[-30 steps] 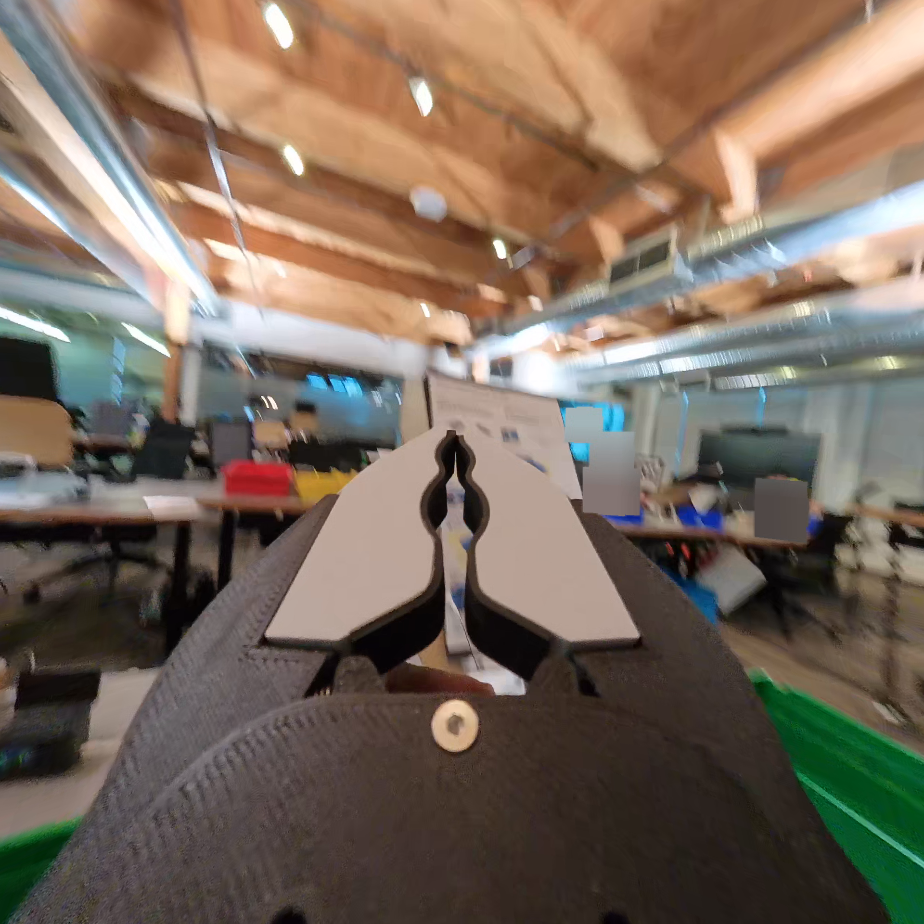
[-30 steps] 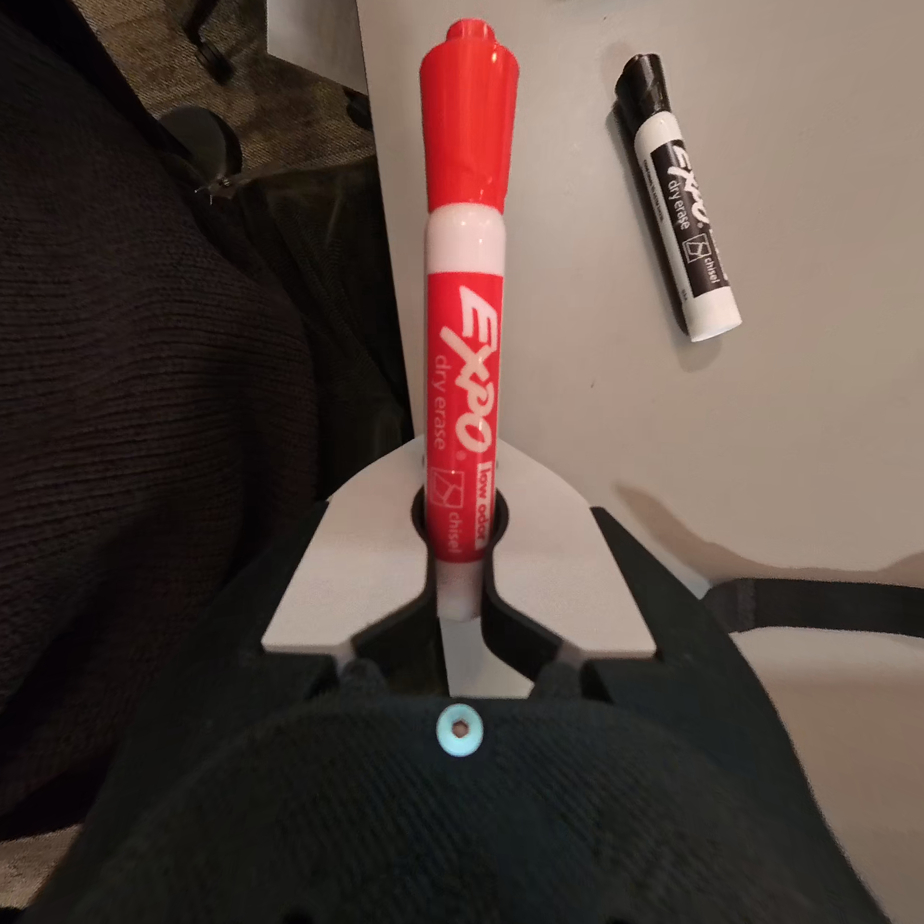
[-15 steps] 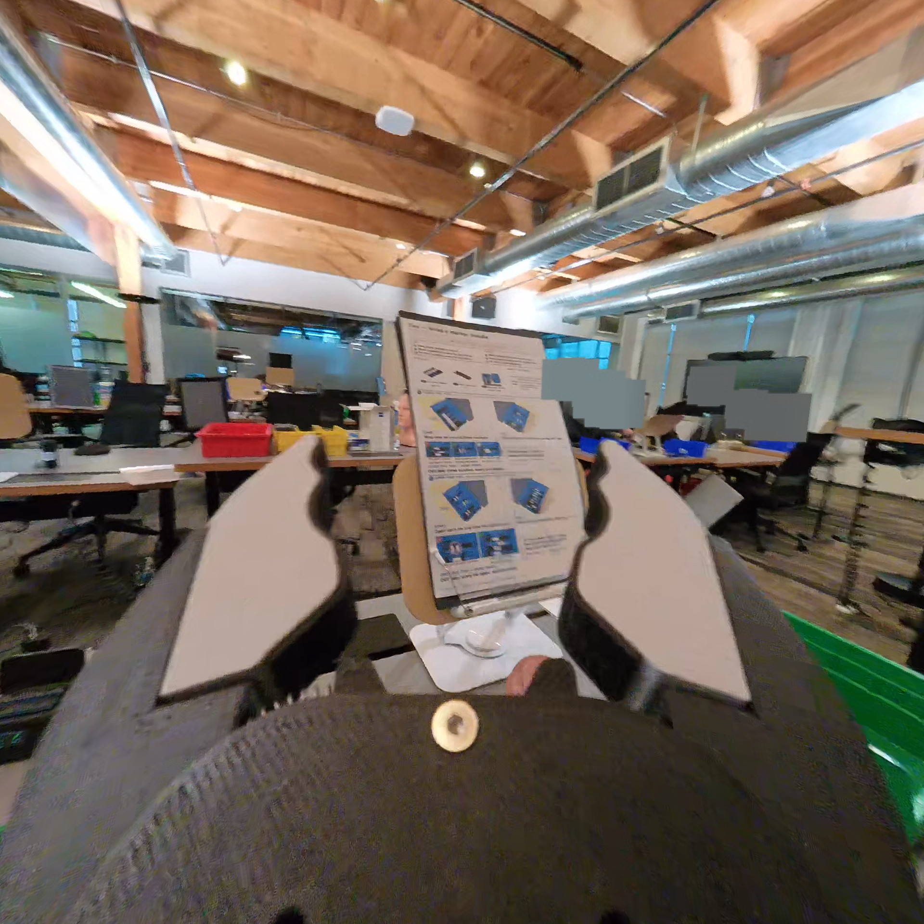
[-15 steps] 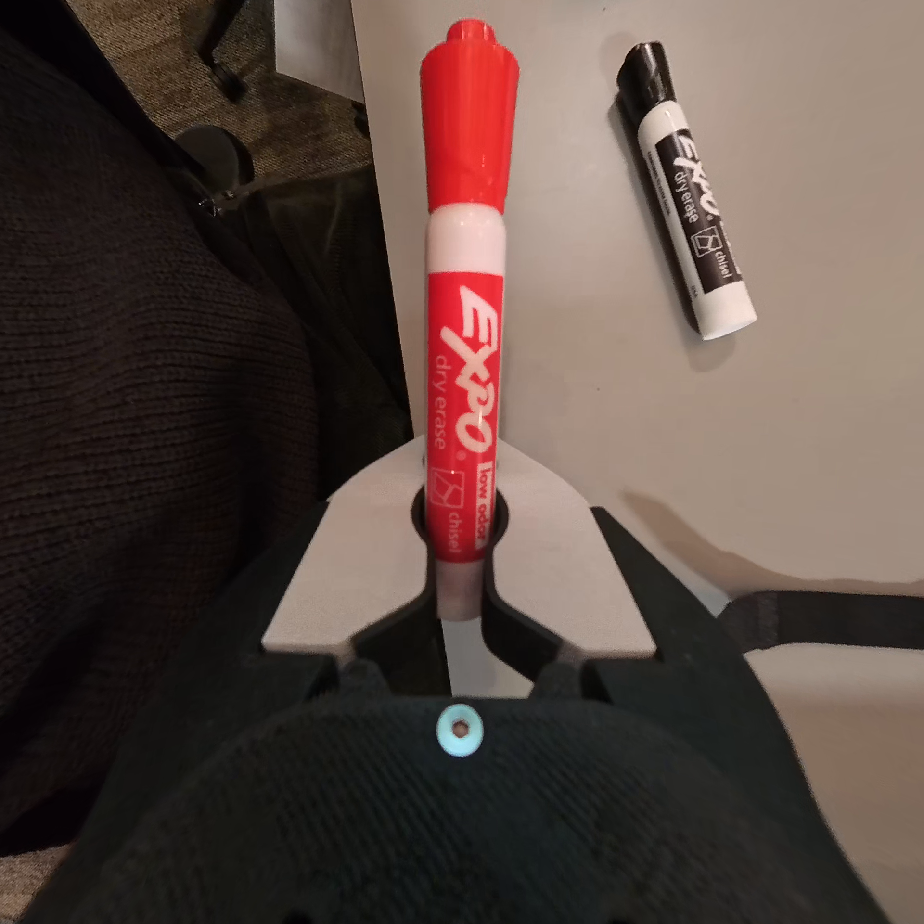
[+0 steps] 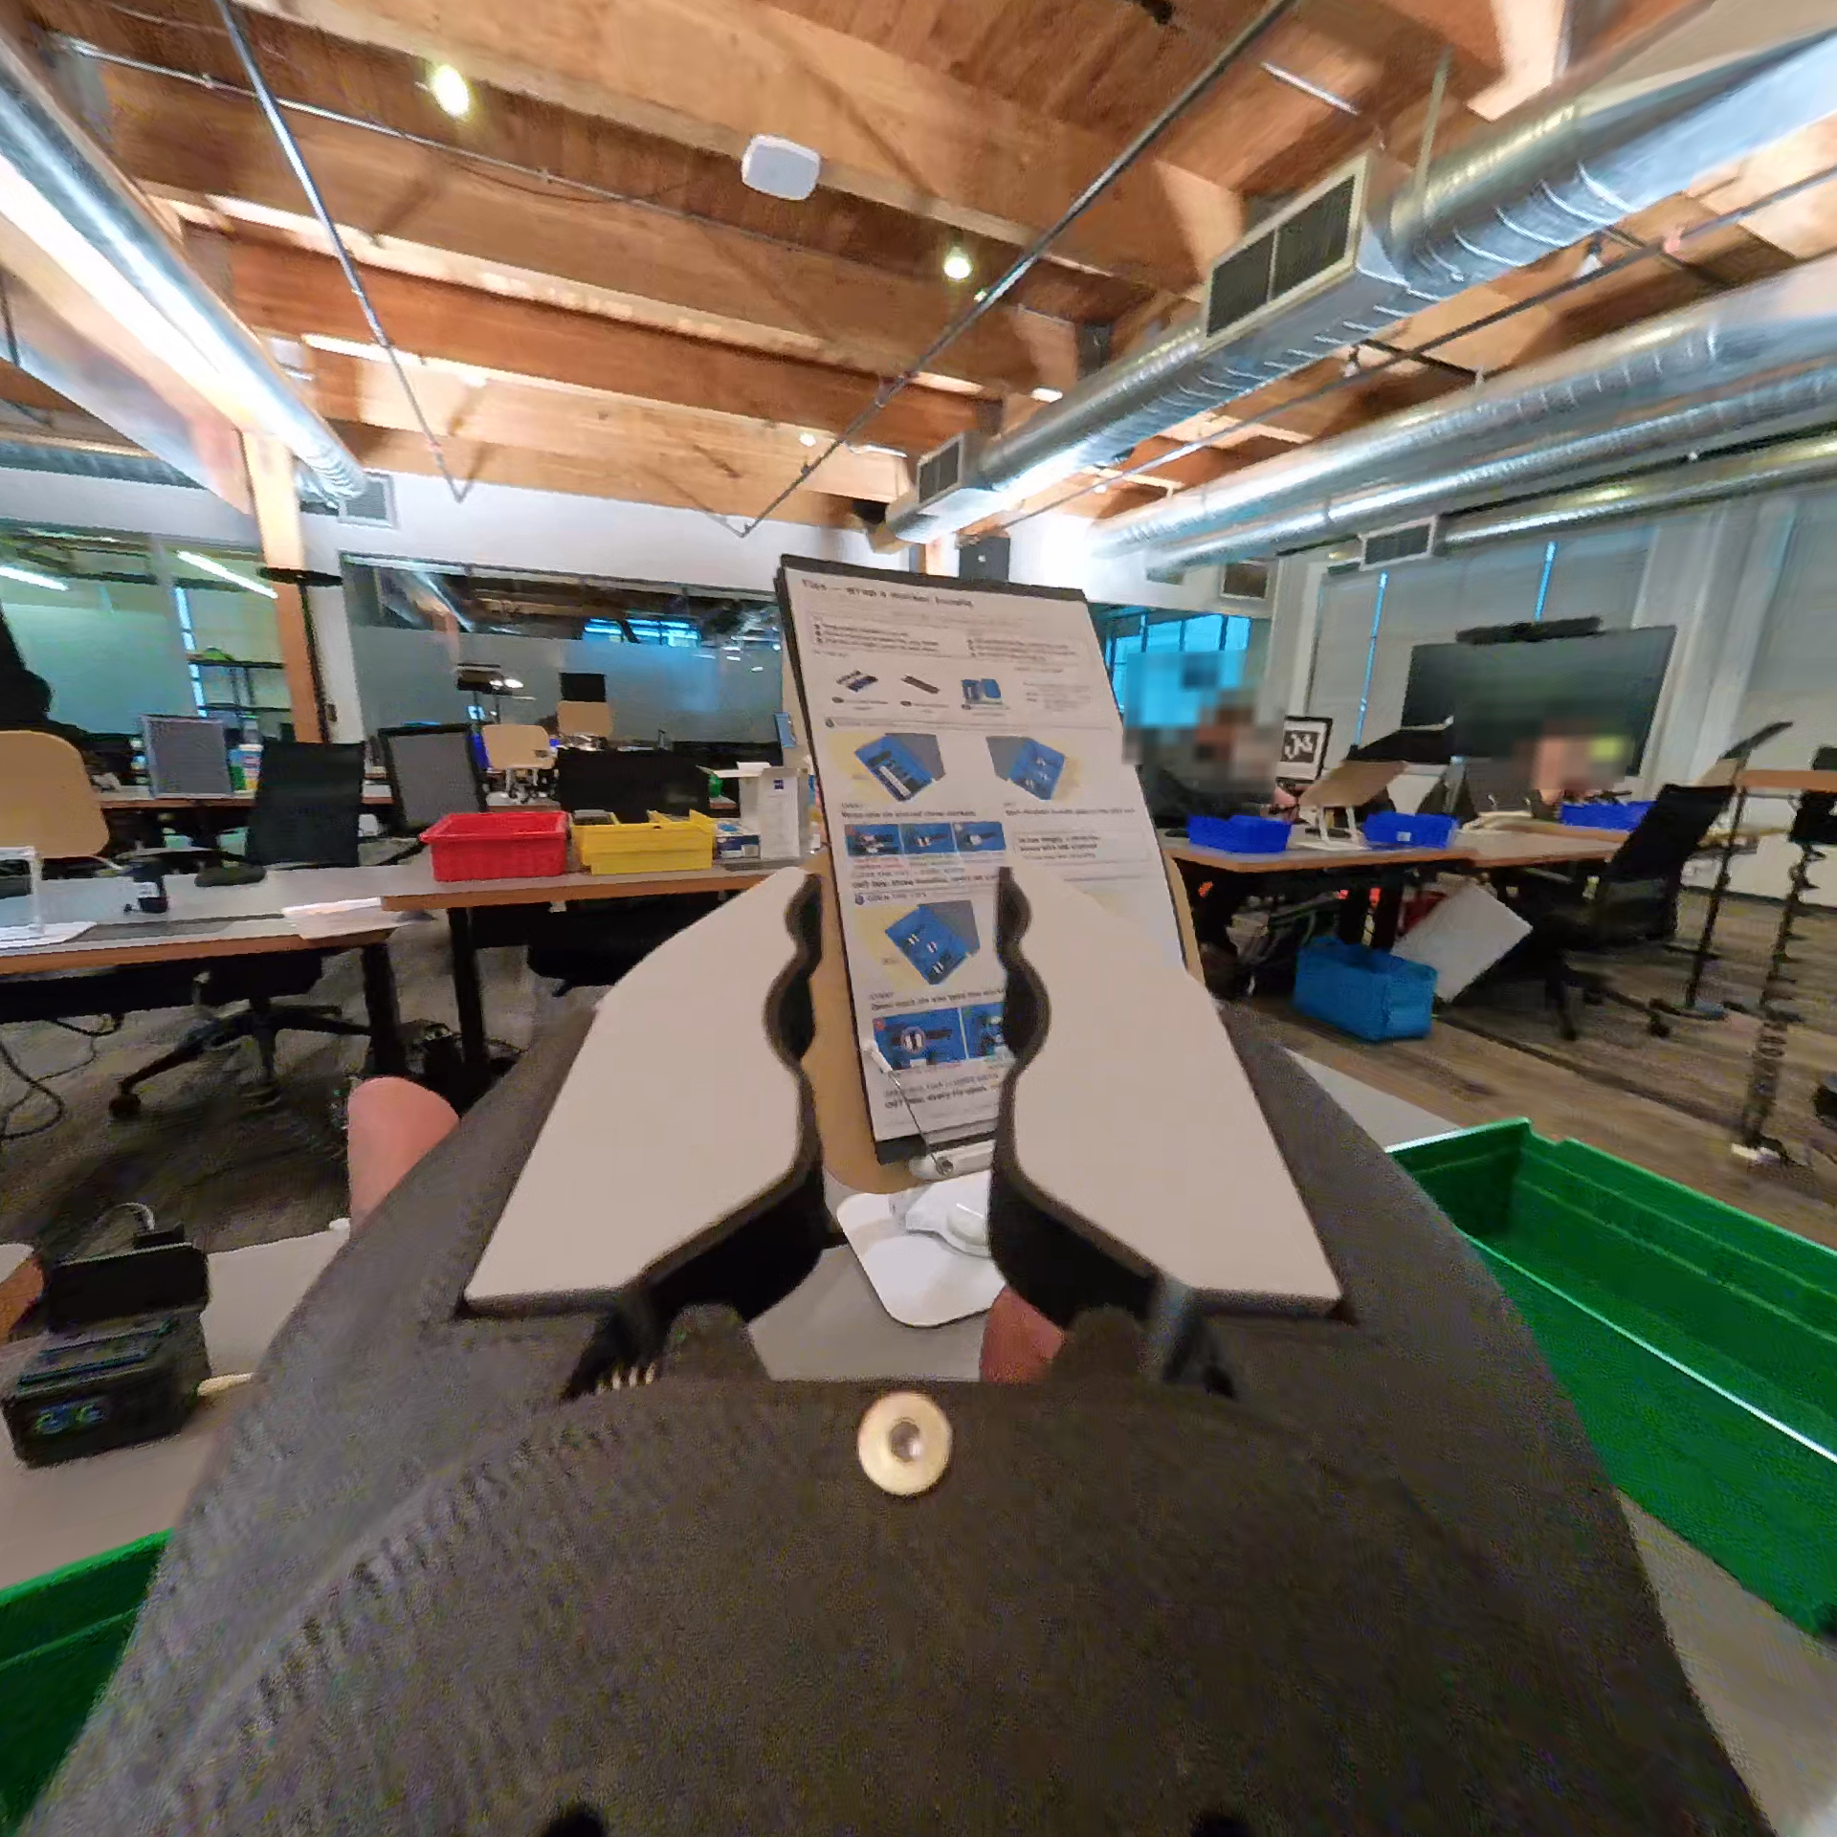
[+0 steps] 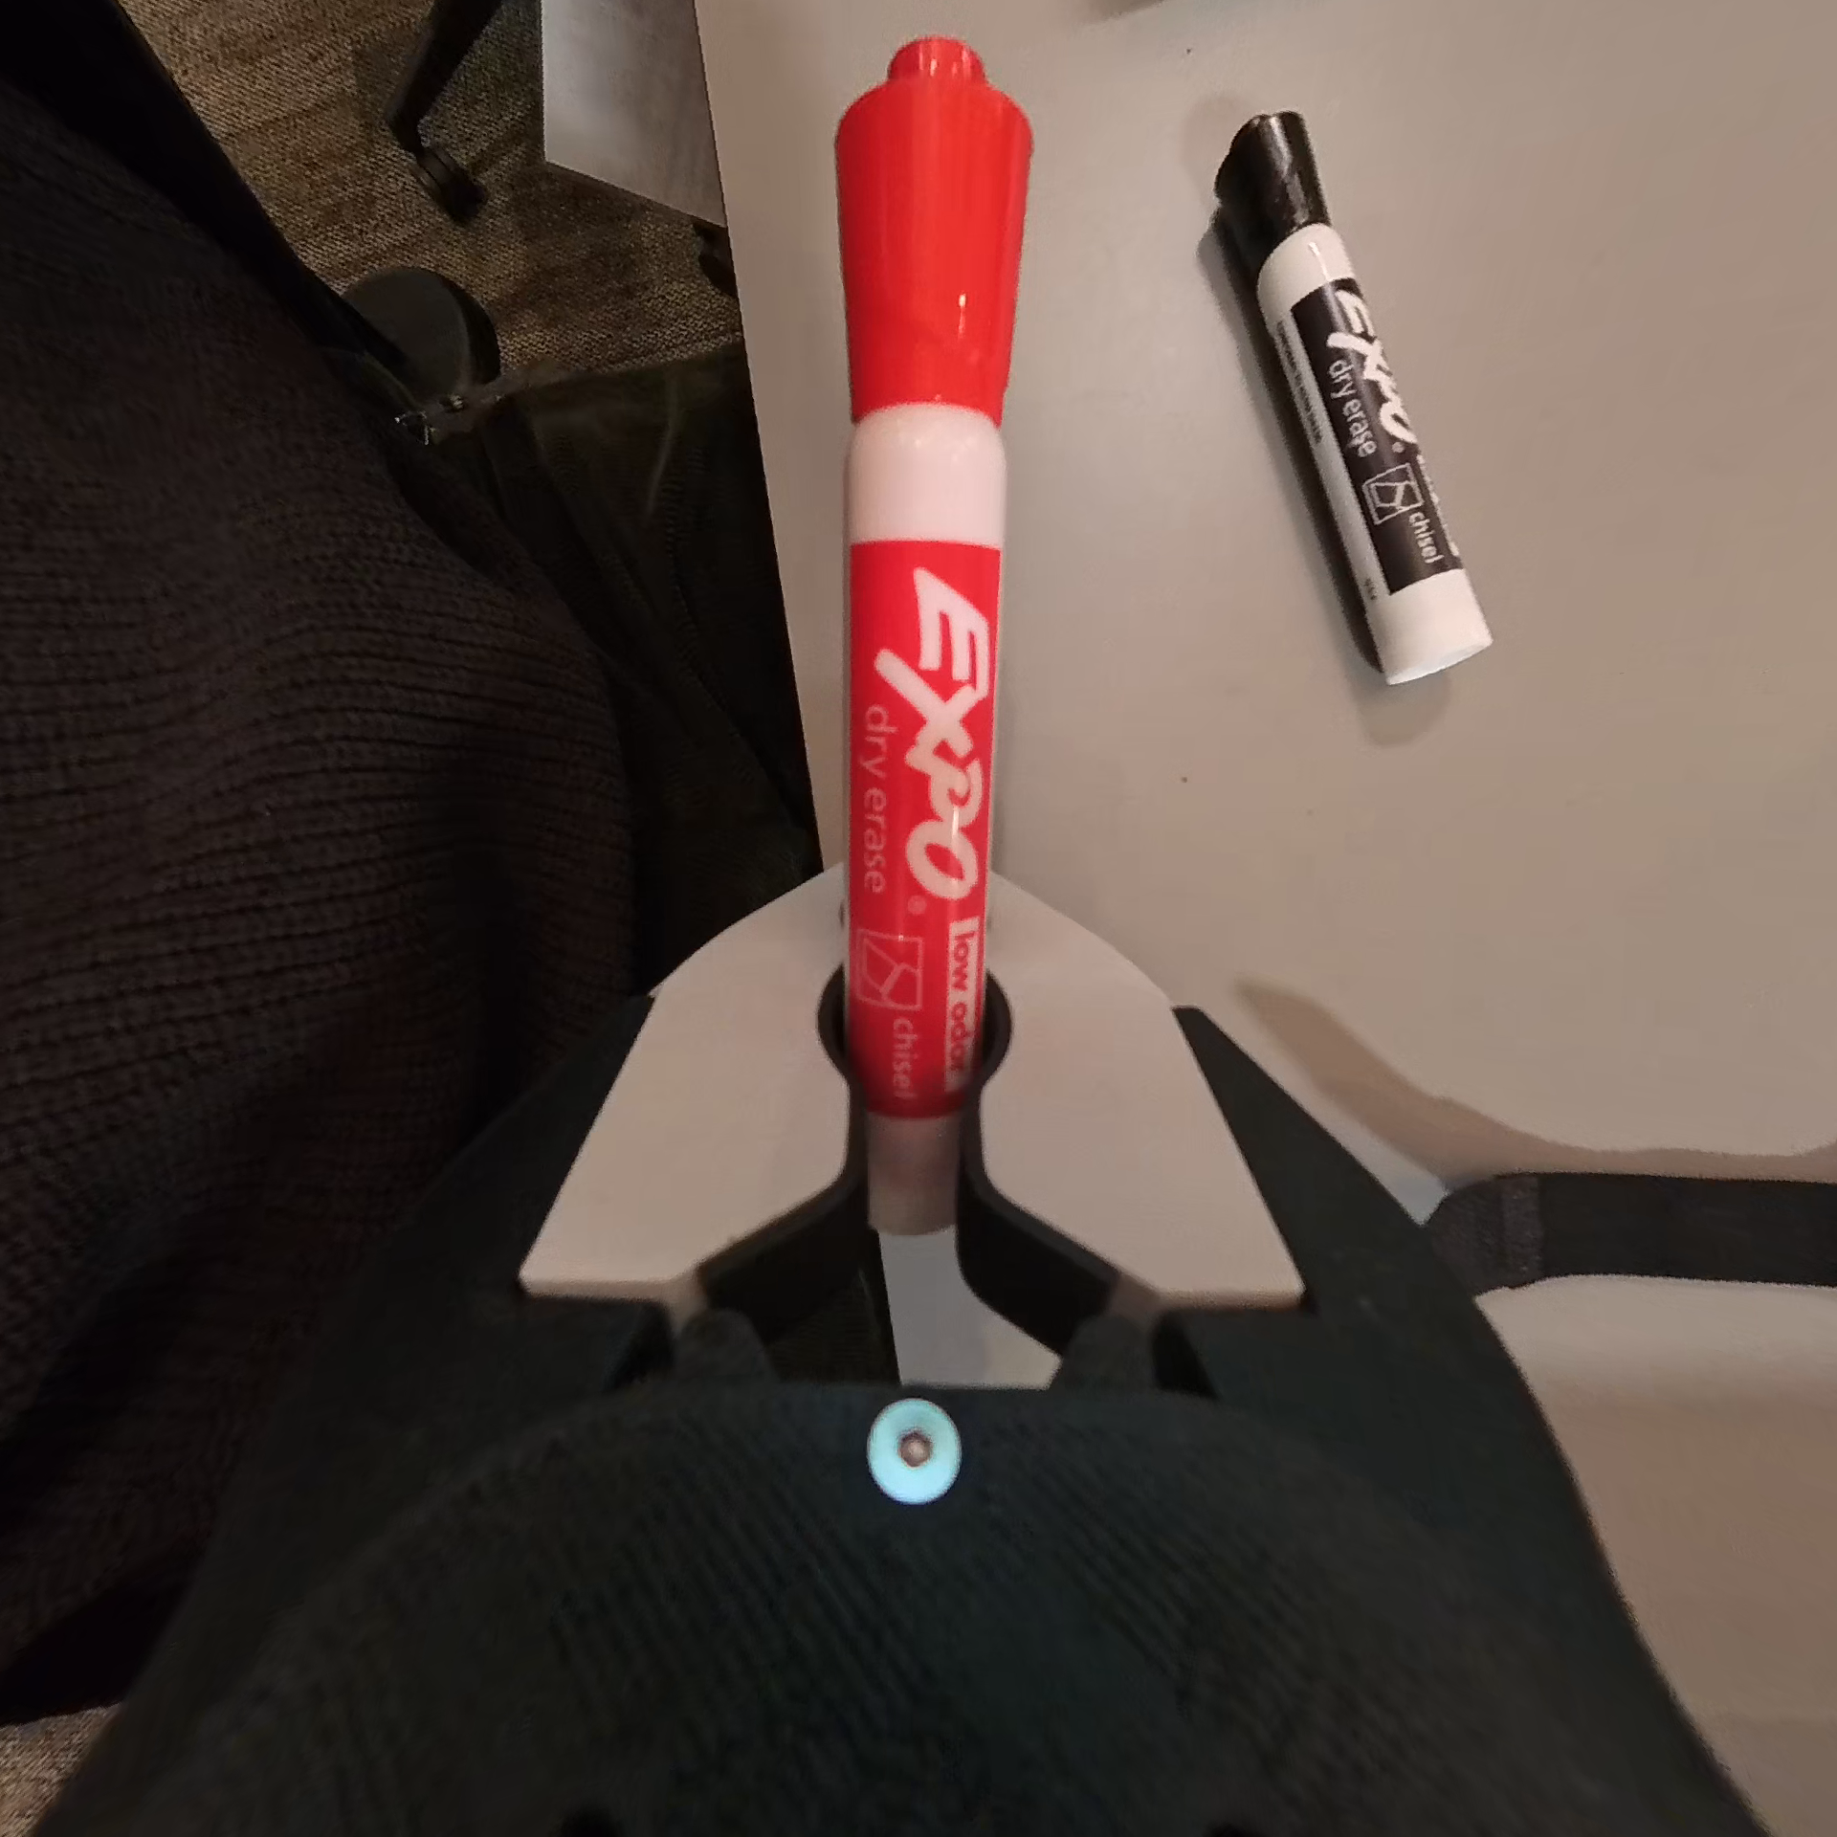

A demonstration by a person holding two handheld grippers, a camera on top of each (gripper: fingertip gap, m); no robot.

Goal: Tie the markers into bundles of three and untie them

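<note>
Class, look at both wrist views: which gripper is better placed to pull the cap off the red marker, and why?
Left, probably. The right gripper is shut on the red marker, cap outward. The left gripper is open and empty, facing an instruction sheet.

Glossy plastic red marker (image 6: 924, 557); matt grey counter (image 6: 1491, 895); rough, ribbed black plastic on the right tool (image 6: 919, 954); dark knitted cloth (image 6: 249, 795) at left.
</note>
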